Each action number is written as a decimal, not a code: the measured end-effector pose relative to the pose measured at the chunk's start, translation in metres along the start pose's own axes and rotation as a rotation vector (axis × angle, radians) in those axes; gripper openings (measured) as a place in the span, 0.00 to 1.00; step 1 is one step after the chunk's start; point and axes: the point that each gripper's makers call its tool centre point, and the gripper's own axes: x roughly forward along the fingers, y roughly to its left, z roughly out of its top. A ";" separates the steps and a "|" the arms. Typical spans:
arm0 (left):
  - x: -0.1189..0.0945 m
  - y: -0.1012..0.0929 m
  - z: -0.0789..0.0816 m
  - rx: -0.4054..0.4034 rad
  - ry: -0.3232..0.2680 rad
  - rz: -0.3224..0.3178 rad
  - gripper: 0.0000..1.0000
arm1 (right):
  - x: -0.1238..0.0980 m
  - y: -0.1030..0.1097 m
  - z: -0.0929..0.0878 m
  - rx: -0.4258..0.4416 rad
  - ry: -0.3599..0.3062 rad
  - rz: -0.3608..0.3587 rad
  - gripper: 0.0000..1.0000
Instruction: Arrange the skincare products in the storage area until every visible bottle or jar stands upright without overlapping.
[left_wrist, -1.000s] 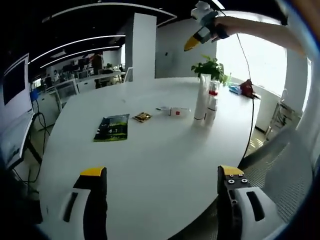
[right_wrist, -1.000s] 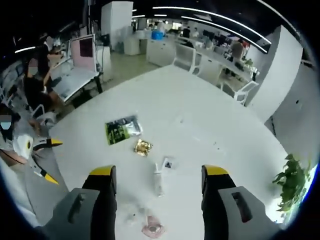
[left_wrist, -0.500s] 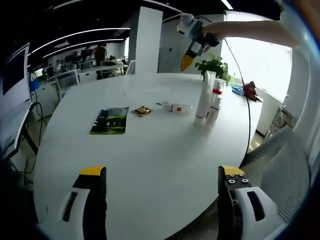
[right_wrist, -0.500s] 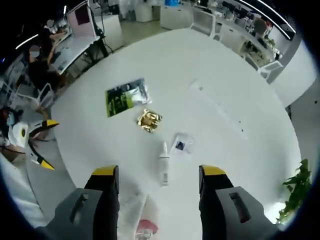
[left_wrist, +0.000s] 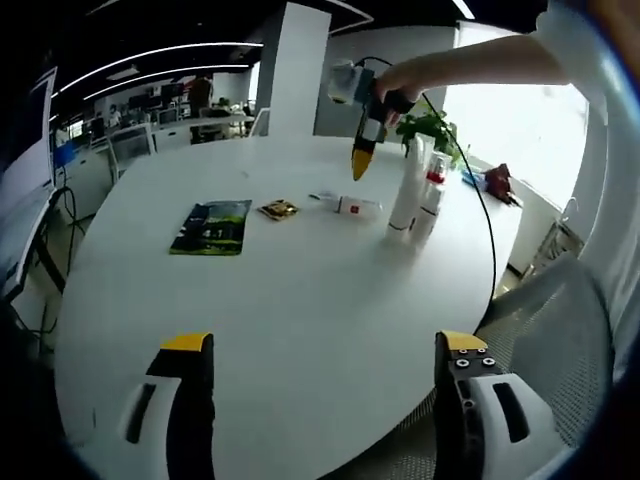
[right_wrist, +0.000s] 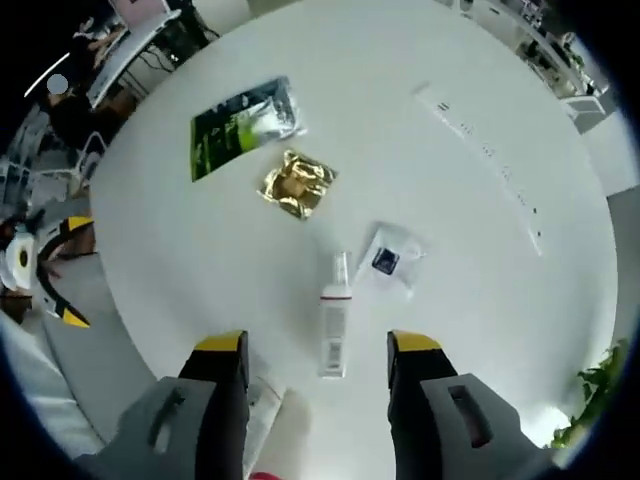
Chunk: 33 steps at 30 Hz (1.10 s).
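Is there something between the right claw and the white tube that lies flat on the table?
Nothing visible stands between them. In the right gripper view the right claw hangs open above the lying white tube, with bare table around it. The small clear sachet lies beside the tube's cap end, and the gold packet lies farther off.

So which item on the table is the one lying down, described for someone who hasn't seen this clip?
On the round white table, look between the right gripper's open jaws. A slim white tube with a red band lies flat there, beside a small clear sachet. Unlike the flat gold packet and green packet beyond, it is long and narrow.
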 end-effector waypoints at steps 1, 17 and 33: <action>0.000 0.001 0.000 -0.014 0.001 0.000 0.84 | 0.003 -0.003 0.000 -0.008 0.010 0.002 0.54; 0.005 0.004 -0.009 -0.094 0.033 -0.012 0.83 | 0.056 -0.003 -0.006 -0.068 0.068 0.007 0.35; 0.006 0.005 -0.012 -0.110 0.045 -0.011 0.82 | 0.063 -0.022 -0.006 -0.201 0.034 -0.070 0.21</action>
